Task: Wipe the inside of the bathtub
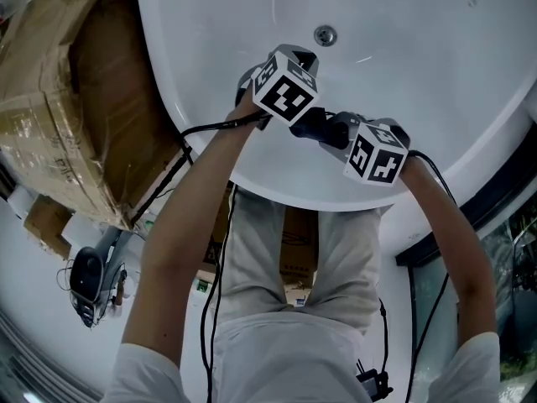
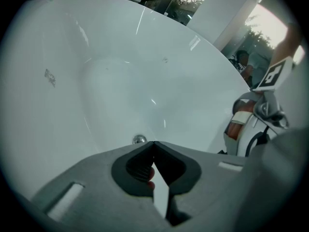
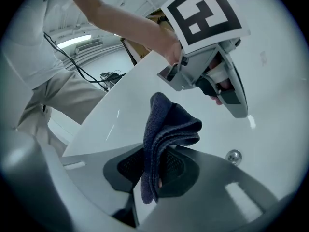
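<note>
The white bathtub (image 1: 436,65) curves below me, its chrome drain (image 1: 325,34) near the far side. In the right gripper view my right gripper (image 3: 157,151) is shut on a folded dark blue cloth (image 3: 170,124), held above the tub's inner wall (image 3: 270,129). The drain (image 3: 234,156) lies just beyond it. My left gripper (image 2: 153,145) is shut with nothing in it and points into the basin (image 2: 125,91), with the drain (image 2: 139,139) right past its tips. In the head view the left gripper (image 1: 289,78) and right gripper (image 1: 348,137) hover close together over the near rim.
Wrapped cardboard boxes (image 1: 67,99) stand left of the tub. Black cables (image 1: 205,128) trail from the grippers down past the person's legs (image 1: 285,250). A black-framed glass panel (image 1: 495,200) runs along the right. A small device (image 1: 88,280) lies on the floor at lower left.
</note>
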`<act>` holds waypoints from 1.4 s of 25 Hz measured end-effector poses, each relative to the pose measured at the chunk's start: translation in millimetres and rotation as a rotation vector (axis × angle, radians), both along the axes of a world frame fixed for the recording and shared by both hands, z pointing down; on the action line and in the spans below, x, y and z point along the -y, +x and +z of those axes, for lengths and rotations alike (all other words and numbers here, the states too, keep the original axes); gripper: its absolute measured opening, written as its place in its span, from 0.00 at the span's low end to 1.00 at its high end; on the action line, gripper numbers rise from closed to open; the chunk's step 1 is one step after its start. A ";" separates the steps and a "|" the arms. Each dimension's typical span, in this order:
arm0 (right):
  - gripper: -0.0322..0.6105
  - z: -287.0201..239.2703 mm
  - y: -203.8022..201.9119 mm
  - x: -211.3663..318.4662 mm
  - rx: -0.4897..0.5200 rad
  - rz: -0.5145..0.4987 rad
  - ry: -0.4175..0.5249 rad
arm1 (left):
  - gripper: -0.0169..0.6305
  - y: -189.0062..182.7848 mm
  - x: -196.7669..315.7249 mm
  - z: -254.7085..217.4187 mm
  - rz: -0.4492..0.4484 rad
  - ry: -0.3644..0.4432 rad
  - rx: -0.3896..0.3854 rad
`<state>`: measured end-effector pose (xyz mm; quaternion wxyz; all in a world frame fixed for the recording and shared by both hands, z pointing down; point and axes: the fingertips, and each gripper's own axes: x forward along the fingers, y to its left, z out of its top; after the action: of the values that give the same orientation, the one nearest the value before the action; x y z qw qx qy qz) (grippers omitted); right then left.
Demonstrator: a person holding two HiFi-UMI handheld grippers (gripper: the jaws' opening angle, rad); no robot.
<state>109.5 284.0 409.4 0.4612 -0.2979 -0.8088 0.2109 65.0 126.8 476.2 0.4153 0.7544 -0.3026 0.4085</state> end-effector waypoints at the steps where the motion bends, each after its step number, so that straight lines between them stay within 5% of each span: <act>1: 0.14 5.2 0.8 3.3 -0.004 -0.004 0.014 | 0.03 0.5 0.5 1.7 -0.001 -0.001 -0.001; 9: 0.14 54.5 4.5 39.4 -0.055 -0.015 0.155 | 0.03 1.5 7.3 17.9 0.006 -0.002 0.000; 23: 0.14 146.8 26.5 76.7 -0.117 -0.202 0.288 | 0.03 0.6 4.4 53.9 0.077 -0.041 0.012; 35: 0.14 218.7 24.1 119.5 -0.199 -0.152 0.359 | 0.03 0.2 12.3 97.8 0.008 -0.058 0.032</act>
<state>133.5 164.5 628.2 0.5989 -0.2488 -0.7591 0.0564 65.2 114.6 574.0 0.4304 0.7366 -0.2940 0.4309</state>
